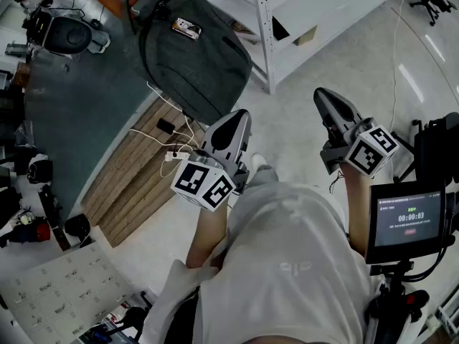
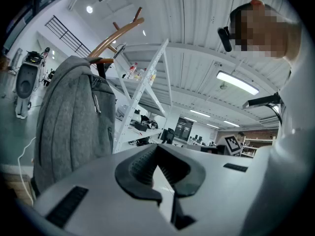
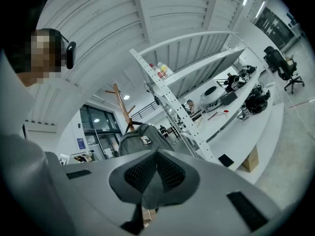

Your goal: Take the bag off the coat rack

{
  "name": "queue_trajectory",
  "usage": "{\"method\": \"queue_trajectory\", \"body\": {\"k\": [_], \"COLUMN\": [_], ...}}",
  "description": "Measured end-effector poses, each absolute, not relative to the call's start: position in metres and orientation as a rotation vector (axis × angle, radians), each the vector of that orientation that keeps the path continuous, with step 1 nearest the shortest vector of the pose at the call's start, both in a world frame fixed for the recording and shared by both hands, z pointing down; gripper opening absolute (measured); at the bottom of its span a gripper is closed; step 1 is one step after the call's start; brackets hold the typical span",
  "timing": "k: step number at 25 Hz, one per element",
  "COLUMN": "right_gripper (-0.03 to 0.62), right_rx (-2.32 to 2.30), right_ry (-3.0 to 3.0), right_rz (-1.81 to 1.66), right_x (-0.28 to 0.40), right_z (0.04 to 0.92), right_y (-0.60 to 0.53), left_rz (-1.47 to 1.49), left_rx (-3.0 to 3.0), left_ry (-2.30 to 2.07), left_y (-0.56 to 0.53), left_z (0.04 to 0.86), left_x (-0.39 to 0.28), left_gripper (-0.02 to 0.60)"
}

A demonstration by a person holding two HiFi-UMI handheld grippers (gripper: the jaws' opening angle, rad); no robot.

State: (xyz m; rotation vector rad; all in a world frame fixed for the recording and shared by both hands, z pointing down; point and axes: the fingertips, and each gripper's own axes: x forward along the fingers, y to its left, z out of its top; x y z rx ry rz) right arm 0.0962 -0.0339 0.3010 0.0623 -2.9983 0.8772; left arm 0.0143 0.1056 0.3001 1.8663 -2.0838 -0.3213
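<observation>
**Task status.** The bag [image 1: 193, 52], a grey backpack, hung from the coat rack [image 2: 118, 36] by its top loop, with its body hanging free below the wooden peg. It had not been lifted or unhooked. No part of the removal was complete: the approach, the grasp, the lift clear of the peg and the withdrawal all remained, as far as the views showed.

**Position of the bag.** The bag hung at the far left of the scene, above a dark floor area and a wooden floor panel [image 1: 136, 170] with white cables lying across it. A white shelving unit [image 1: 287, 27] stood just right of the bag.

**Bag relative to each tool.**
- The left tool [image 1: 233, 127] sat near the lower end of the bag, on its near right side, but apart from it. In the left gripper view the bag filled the left of the picture, off the jaw line and not between the jaws.
- The right tool [image 1: 331, 107] was well apart from the bag, further right. In the right gripper view the bag appeared far ahead, just above the jaw tips and roughly in line with them.

**Tool state.** On both tools the jaws were fully together, pad against pad, and neither gripped anything.

**Assessment.** The jaws would probably have to be parted before any grasp of the top loop or a strap.
</observation>
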Motion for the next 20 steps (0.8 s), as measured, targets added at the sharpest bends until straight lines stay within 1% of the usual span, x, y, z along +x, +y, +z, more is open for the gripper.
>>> {"method": "queue_trajectory", "body": {"k": [4,8,14,20], "right_gripper": [0.008,0.008,0.008,0.008], "right_rx": [0.050,0.012,-0.039,-0.148], "right_ry": [-3.009,-2.998,-2.959,-2.949], "right_rz": [0.878,0.876,0.892,0.885], "right_x": [0.036,-0.012,-0.037,-0.058], "right_z": [0.288,0.293,0.298,0.299], "right_y": [-0.031,-0.032,-0.051,-0.072], "left_rz": [-0.305,-0.292,-0.318,-0.310], "left_rx": [1.909,1.904,1.898,1.839], "left_ry": [-2.048,-2.045,-2.041,-2.149], "left_y": [0.101,0.089,0.071,0.062], "left_z": [0.291,0.303,0.301,0.288], "left_x": [-0.033,-0.073,-0.086,-0.093], "left_gripper": [0.005,0.005,0.005,0.005]}}
